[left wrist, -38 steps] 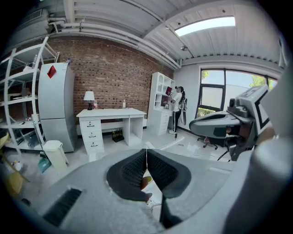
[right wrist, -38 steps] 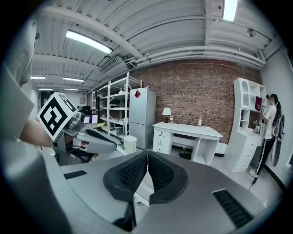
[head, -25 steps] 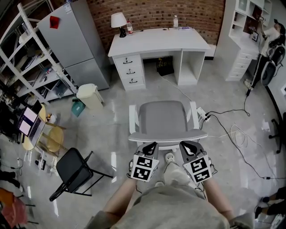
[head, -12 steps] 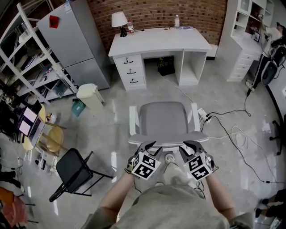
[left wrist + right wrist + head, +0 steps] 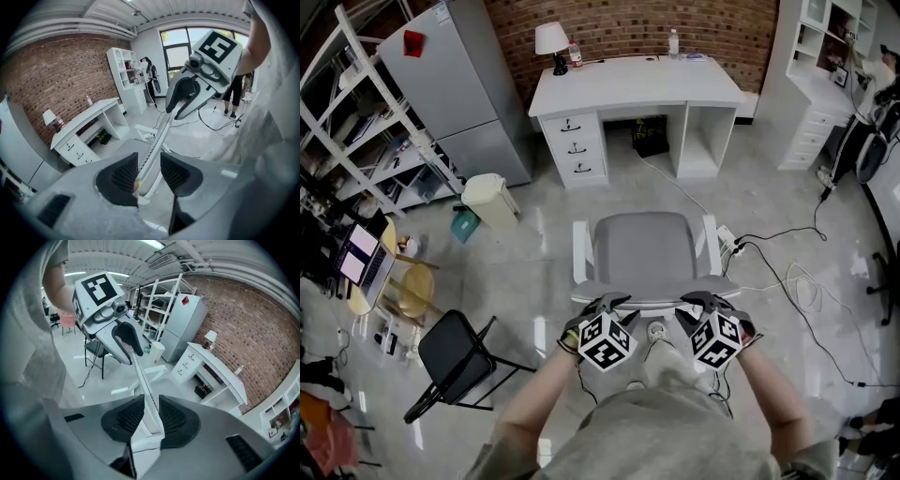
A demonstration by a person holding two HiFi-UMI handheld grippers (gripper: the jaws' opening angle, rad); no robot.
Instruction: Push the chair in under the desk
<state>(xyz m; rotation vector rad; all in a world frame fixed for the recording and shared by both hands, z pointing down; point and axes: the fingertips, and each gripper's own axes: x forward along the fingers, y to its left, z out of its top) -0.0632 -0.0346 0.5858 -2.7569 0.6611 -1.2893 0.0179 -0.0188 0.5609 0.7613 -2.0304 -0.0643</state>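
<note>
Nothing of the push itself is done yet, as far as I can see. The chair (image 5: 642,246) stands in the middle of the head view, well apart from the white counter (image 5: 637,84) at the top centre, with a stretch of bare floor (image 5: 614,192) between them. Its seat faces the opening (image 5: 666,127) under the counter, so it looks roughly lined up.

What I do have is the approach. Both grippers sit on the top edge of the backrest (image 5: 652,287), just below the middle of the frame. The left gripper (image 5: 607,302) has just been opening its jaws. In its own view they stand spread wide, with the backrest edge running up between them, nearer one pad than the other. The right gripper (image 5: 705,302) has also just been opening, though less far. Its jaws lie close on either side of the same edge, and I judge they are not clamping it.

Still to do – set a firm hold or press on the backrest, then drive the chair up the frame until the seat goes under the counter. A dark box (image 5: 649,141) sits deep in that opening, and cables (image 5: 787,281) trail on the floor at right – both worth watching.
</note>
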